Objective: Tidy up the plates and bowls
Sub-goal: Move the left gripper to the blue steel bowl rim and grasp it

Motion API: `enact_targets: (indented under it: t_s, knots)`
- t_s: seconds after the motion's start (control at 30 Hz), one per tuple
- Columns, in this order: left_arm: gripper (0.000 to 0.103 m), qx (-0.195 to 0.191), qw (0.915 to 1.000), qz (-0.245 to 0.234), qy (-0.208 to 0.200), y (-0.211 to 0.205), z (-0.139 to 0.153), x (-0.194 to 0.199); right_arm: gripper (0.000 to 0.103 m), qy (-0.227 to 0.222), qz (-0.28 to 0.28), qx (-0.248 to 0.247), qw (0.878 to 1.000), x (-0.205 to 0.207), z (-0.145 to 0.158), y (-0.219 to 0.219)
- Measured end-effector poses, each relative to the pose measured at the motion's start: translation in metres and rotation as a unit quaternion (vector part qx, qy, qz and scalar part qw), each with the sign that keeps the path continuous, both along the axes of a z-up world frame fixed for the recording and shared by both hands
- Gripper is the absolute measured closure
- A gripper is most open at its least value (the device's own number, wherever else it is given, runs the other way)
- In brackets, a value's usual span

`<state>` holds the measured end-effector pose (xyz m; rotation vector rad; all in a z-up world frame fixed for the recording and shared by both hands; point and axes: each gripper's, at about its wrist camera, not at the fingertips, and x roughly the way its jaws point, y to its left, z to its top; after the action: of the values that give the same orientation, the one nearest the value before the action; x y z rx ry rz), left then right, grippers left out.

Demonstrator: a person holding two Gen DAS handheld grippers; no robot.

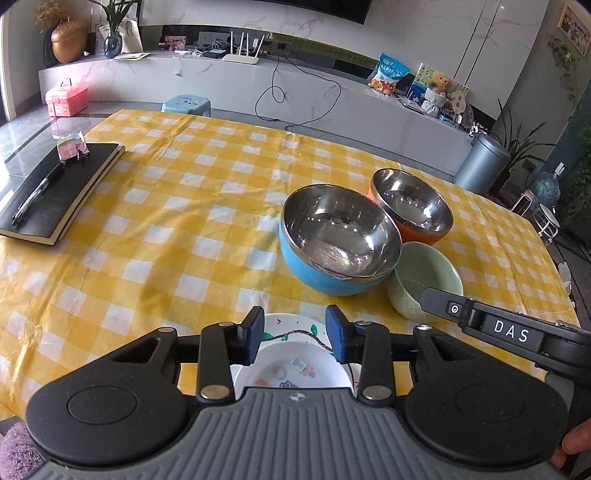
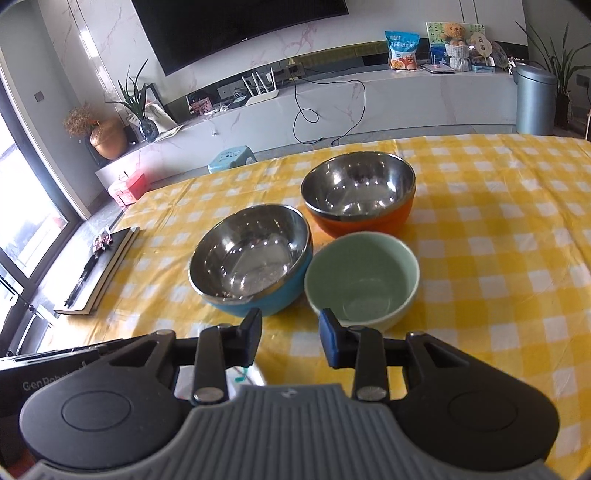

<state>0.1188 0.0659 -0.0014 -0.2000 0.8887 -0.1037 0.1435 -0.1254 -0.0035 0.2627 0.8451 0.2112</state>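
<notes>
Checked cloth [image 1: 184, 192], painted plate [image 1: 295, 365] clear left-cam only

a home living room: wall television [image 2: 236, 29], marble media console [image 2: 369, 96], router [image 1: 242, 57], potted plants [image 2: 135, 99], checked tablecloth [image 1: 207, 177].

I see a black notebook [image 1: 59, 192] with a pen [image 1: 37, 197], possibly a wrapper [image 1: 72, 146], on the checked tablecloth [image 1: 184, 192].

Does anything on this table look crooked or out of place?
Yes. The blue bowl sits tilted rather than flat and looks to hold a second steel bowl, leaning towards the green bowl. Nothing looks spilled or broken.
</notes>
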Motion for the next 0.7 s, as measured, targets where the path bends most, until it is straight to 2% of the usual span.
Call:
enact_targets:
  t_s: [0.47,0.7]
  knots:
    - [0.061,-0.006,0.9998,0.009,0.017,0.002,-0.008,0.068,0.071,0.011,0.024,-0.054,0.998,0.079,-0.005,0.016]
    - [0.063,-0.017,0.9991,0.016,0.036,0.004,-0.024,0.094,0.08,0.032,0.023,-0.07,0.997,0.107,-0.017,0.018]
